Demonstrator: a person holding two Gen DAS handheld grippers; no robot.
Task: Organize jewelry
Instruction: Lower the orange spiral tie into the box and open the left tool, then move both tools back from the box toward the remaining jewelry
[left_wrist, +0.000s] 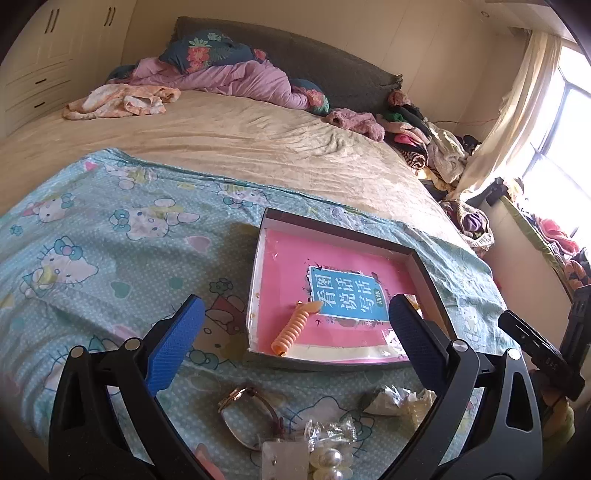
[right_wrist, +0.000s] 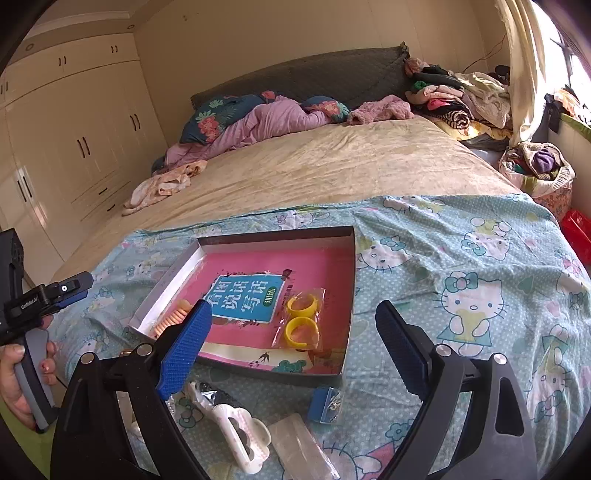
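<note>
1. Both tongs spread, nothing held: left gripper (left_wrist: 295, 321), right gripper (right_wrist: 291, 328).
2. Done so far, judging by layout: tray (right_wrist: 347, 295) ahead of both holds an orange coil hair tie (left_wrist: 295, 328) and a bag of yellow rings (right_wrist: 303, 325).
3. Left to sort, just under the fingers: watch (left_wrist: 243, 406), pearl piece (left_wrist: 328, 461), white hair claw (right_wrist: 240, 432), blue packet (right_wrist: 325, 404), clear pouches. Roughly early-mid.
4. Surface: soft Hello Kitty sheet (right_wrist: 461, 277) on a bed, wardrobes (right_wrist: 74, 140) beyond, window right.
</note>
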